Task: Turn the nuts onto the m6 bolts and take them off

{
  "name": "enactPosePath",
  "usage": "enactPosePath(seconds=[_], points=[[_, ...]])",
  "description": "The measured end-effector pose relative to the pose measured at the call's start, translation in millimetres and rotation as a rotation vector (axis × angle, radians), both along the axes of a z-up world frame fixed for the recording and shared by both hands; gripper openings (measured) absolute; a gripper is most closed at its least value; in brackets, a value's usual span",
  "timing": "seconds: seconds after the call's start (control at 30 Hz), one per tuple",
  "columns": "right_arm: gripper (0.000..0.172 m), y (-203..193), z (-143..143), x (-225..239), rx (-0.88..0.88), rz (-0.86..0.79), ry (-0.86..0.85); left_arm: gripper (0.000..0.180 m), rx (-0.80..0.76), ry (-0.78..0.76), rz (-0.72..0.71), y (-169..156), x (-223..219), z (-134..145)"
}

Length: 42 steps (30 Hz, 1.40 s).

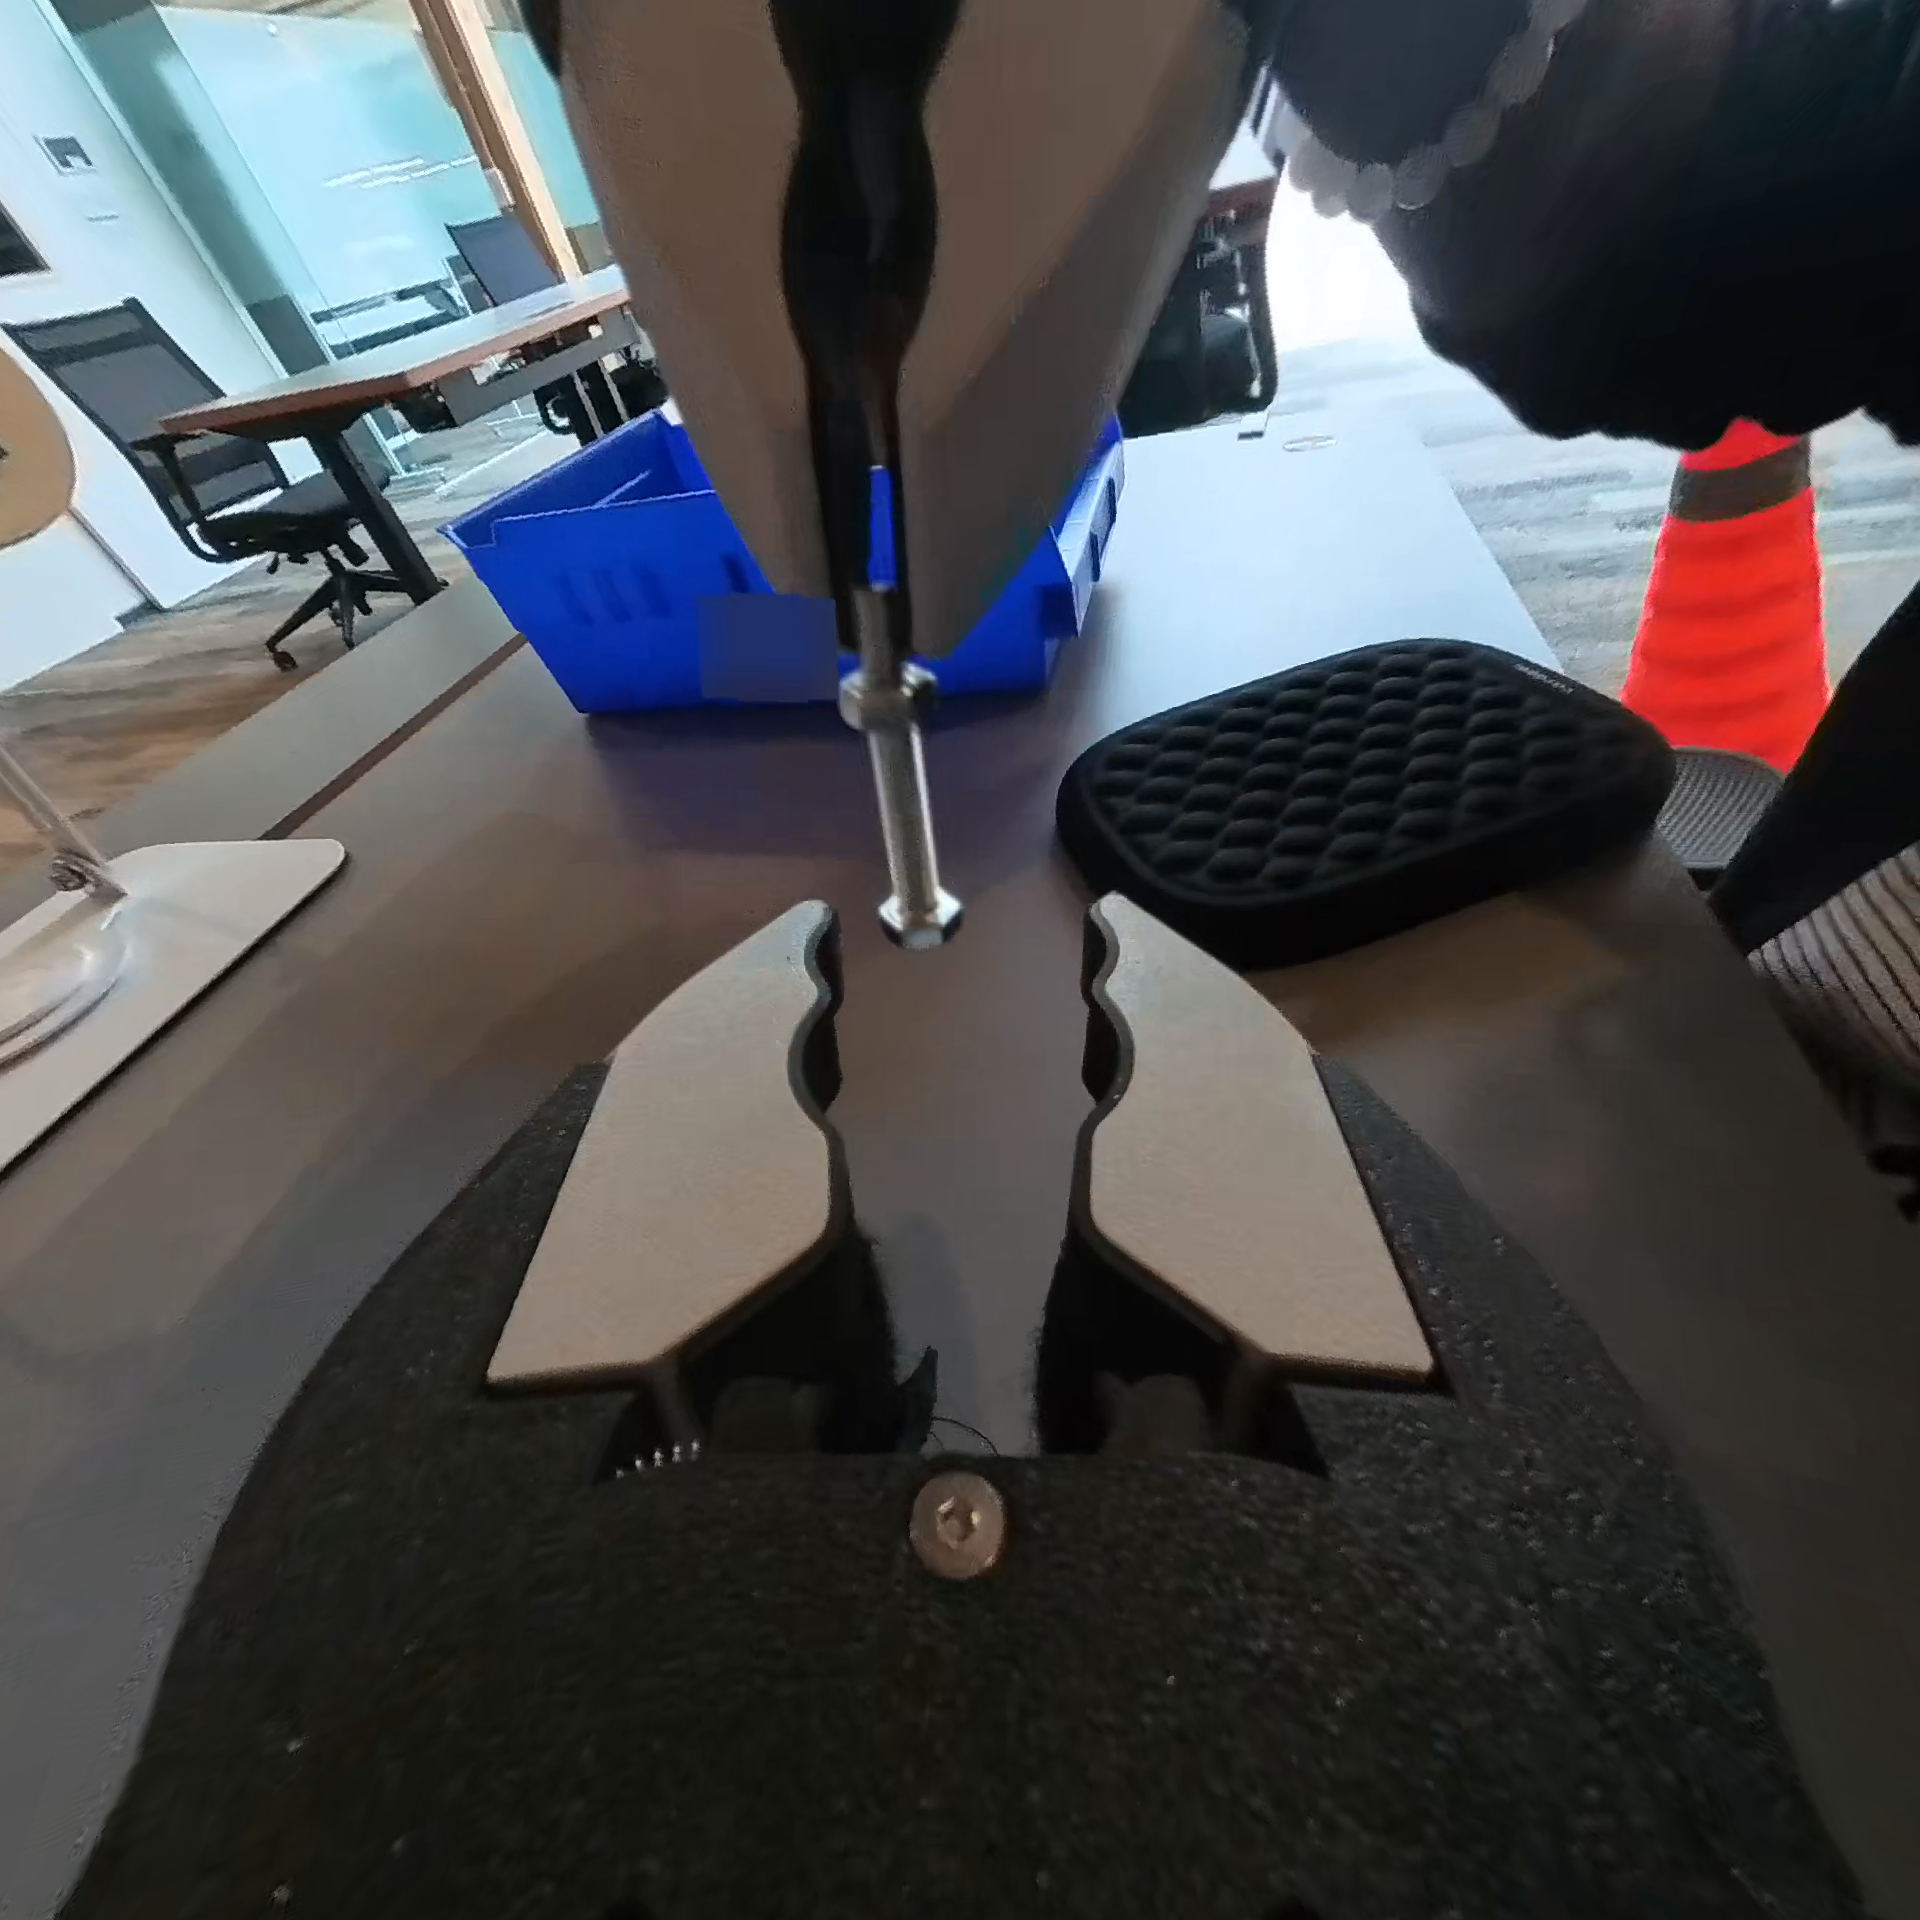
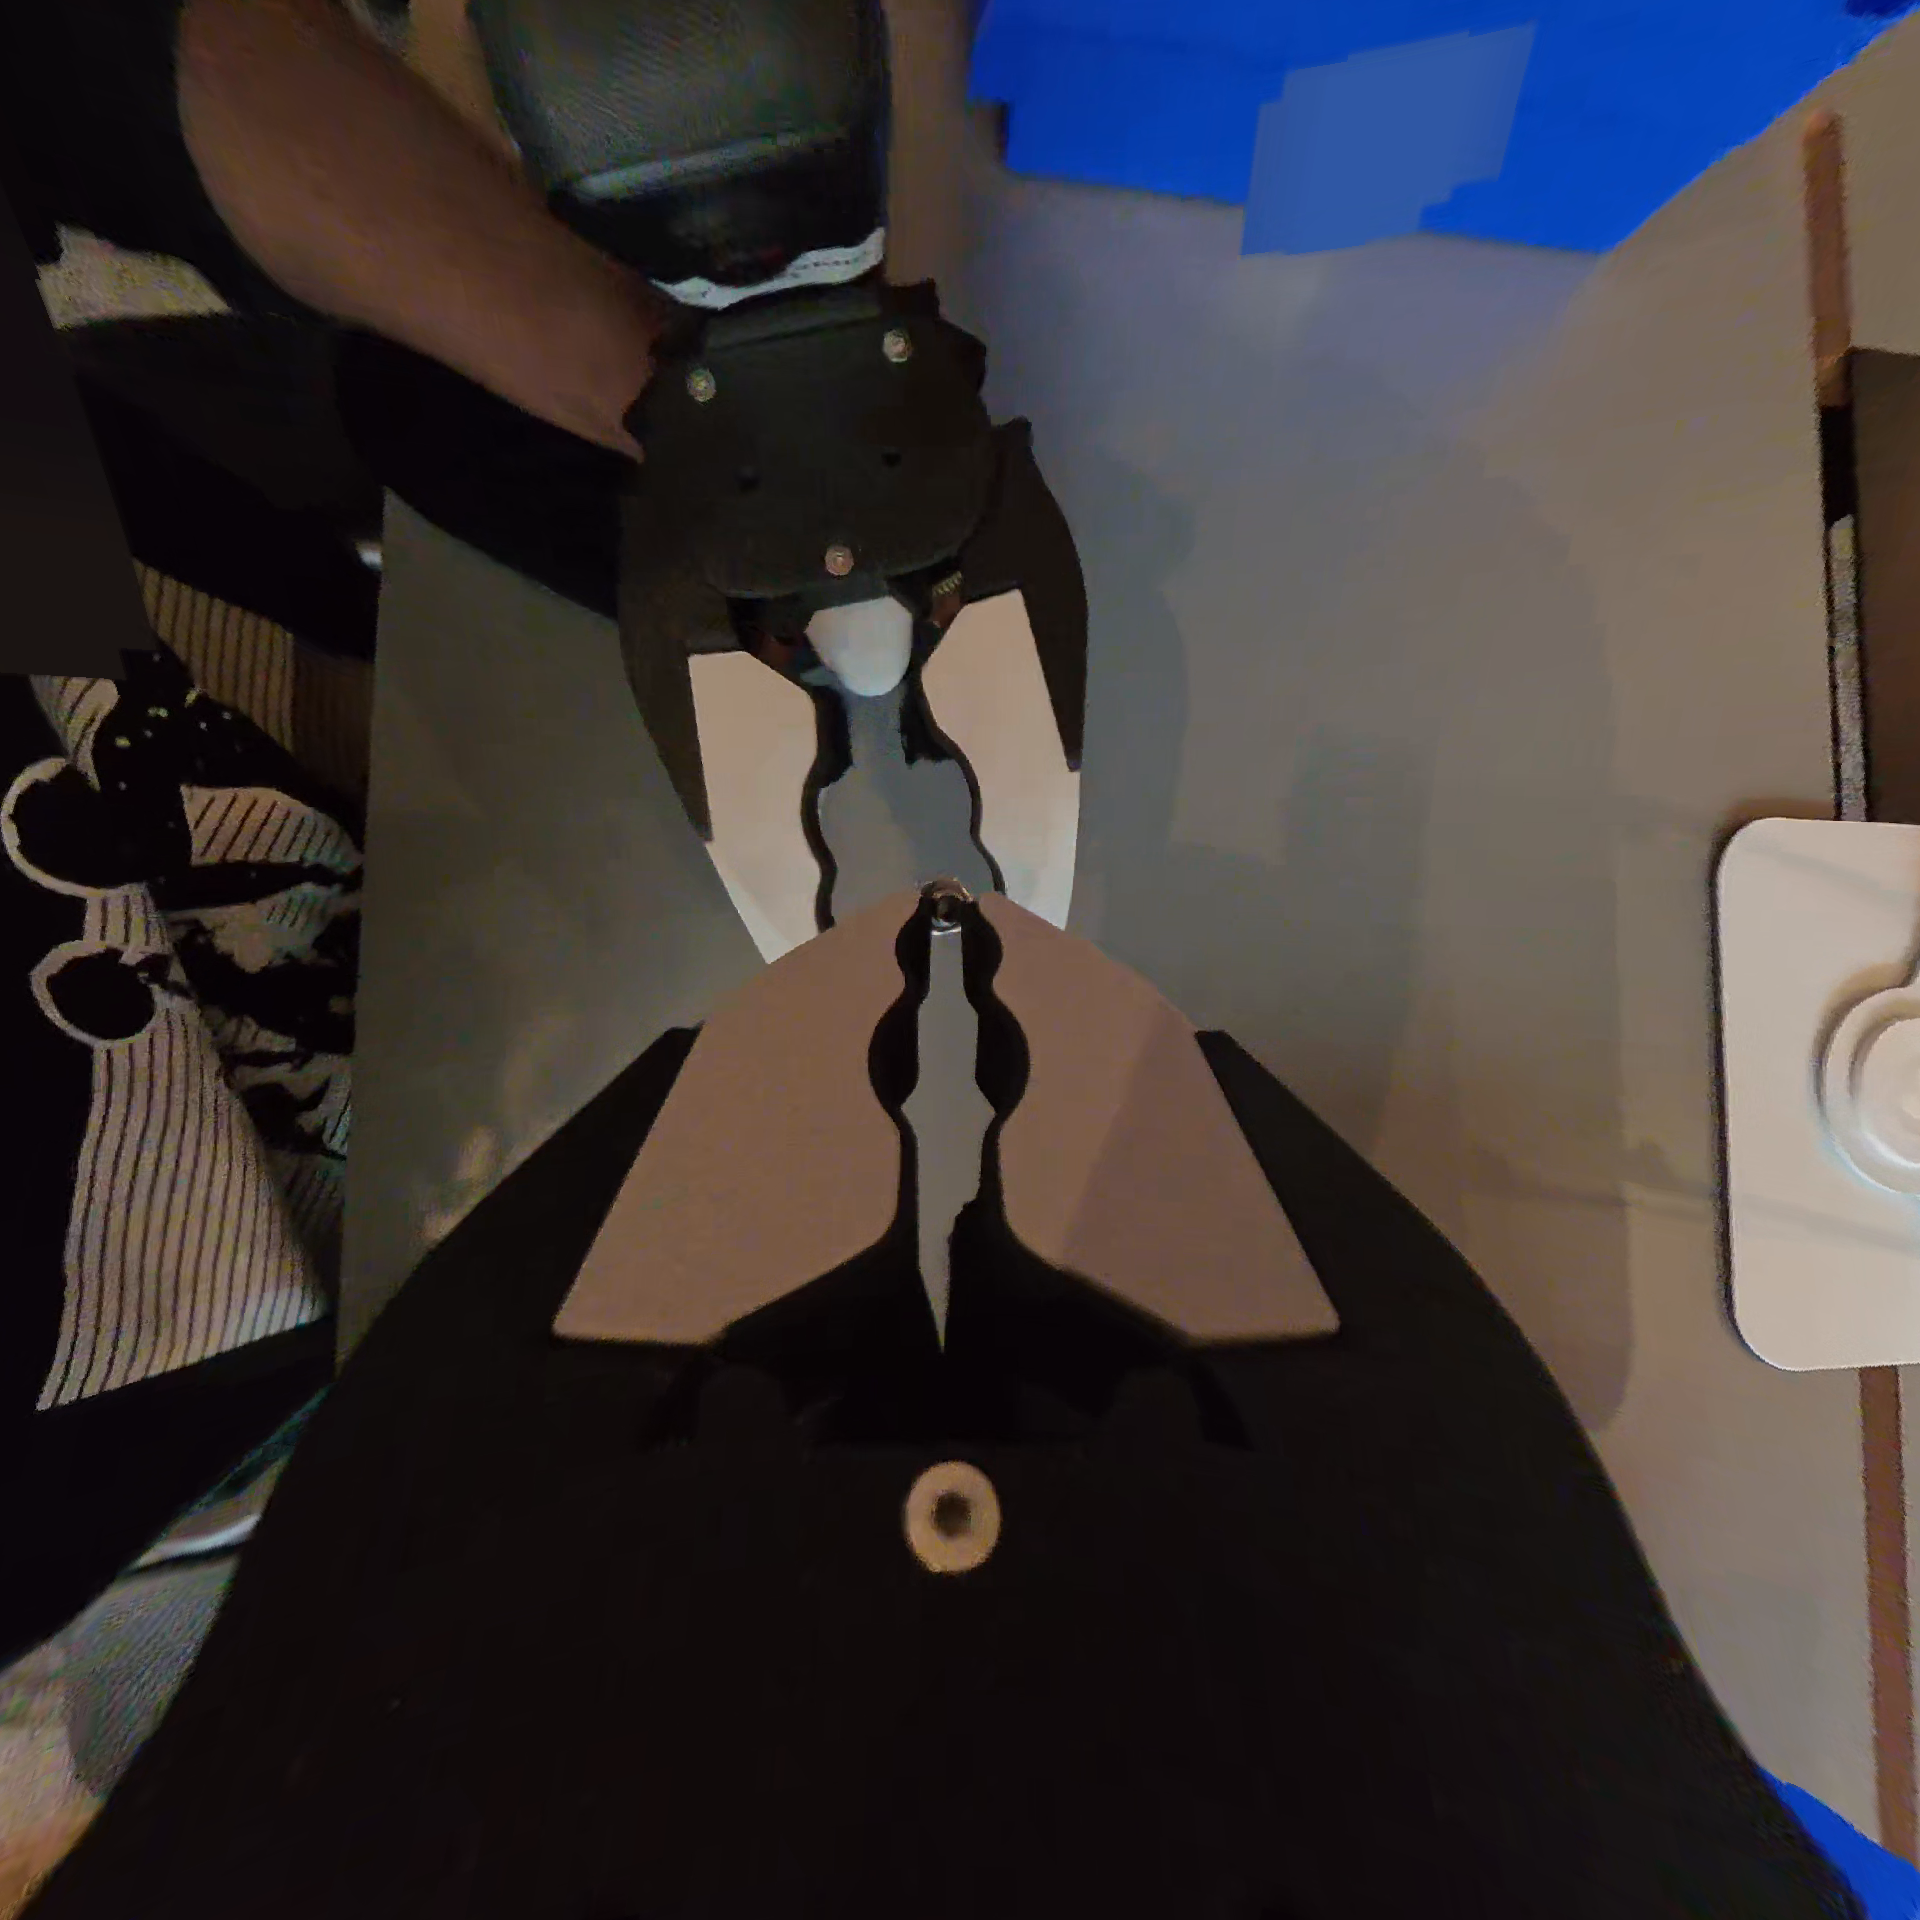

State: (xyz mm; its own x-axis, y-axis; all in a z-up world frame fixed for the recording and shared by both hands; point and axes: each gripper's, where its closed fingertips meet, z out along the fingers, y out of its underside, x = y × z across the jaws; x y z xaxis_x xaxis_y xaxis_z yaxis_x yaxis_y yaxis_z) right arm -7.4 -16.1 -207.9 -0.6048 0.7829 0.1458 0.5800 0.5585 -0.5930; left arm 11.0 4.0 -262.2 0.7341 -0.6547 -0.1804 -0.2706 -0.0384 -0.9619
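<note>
Left wrist view showed my left claw spread wide, its two fingers apart with nothing pressed between them and the dark bench visible through the gap. Just ahead of the fingertips hung the silver bolt, hex head nearest me, a nut threaded partway up its shank. My right claw came down from above, closed on the bolt's far threaded end and carrying it clear of the bench. Behind it stood a blue bin, with a black honeycomb-textured pad to the right and an orange cone beyond the bench edge. A white stand base sat at the left.

Right wrist view looked straight down: my right claw pinched the bolt at its tips, and the left claw gaped just beyond it.
</note>
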Motion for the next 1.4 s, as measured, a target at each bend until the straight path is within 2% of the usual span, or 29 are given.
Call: enactPosePath(seconds=[0.17,0.27,0.53,0.73,0.77,0.83,0.93,1.0,1.07,1.17,1.27,1.4], points=[[0.005,-8,-7,-4,0.069,0.041,-0.061,0.026,-0.013,-0.072,-0.003,0,-1,3],[0.005,-9,-3,-6,0.064,0.043,-0.056,0.023,-0.021,-0.121,-0.008,-1,-2,7],[0.005,-7,-3,-6,0.064,0.037,-0.072,0.005,-0.022,-0.139,-0.023,-3,-2,9],[0.005,-10,-4,-6,0.044,0.038,-0.061,0.003,-0.033,-0.137,-0.042,-6,0,8],[0.006,-9,-3,-7,0.042,0.039,-0.041,0.003,-0.03,-0.144,-0.04,-5,0,9],[0.027,-10,2,-10,0.018,0.036,0.037,0.003,-0.023,-0.167,-0.038,-5,-1,11],[0.052,-15,10,-13,-0.113,0.025,0.19,0.003,-0.012,-0.2,-0.008,-2,-6,13],[0.06,-14,13,-16,-0.211,-0.001,0.341,0.004,-0.007,-0.231,-0.007,-2,-7,14],[0.062,-6,10,-19,-0.295,-0.058,0.488,0.004,-0.001,-0.263,-0.02,-2,-6,14],[0.061,4,0,-22,-0.413,-0.137,0.614,0.004,0.008,-0.294,-0.05,-3,-3,13],[0.06,6,-3,-20,-0.488,-0.159,0.697,0.004,0.021,-0.341,-0.06,-4,-6,17],[0.056,4,0,-23,-0.496,-0.16,0.71,0.004,0.0,-0.349,-0.076,-5,-5,16]])
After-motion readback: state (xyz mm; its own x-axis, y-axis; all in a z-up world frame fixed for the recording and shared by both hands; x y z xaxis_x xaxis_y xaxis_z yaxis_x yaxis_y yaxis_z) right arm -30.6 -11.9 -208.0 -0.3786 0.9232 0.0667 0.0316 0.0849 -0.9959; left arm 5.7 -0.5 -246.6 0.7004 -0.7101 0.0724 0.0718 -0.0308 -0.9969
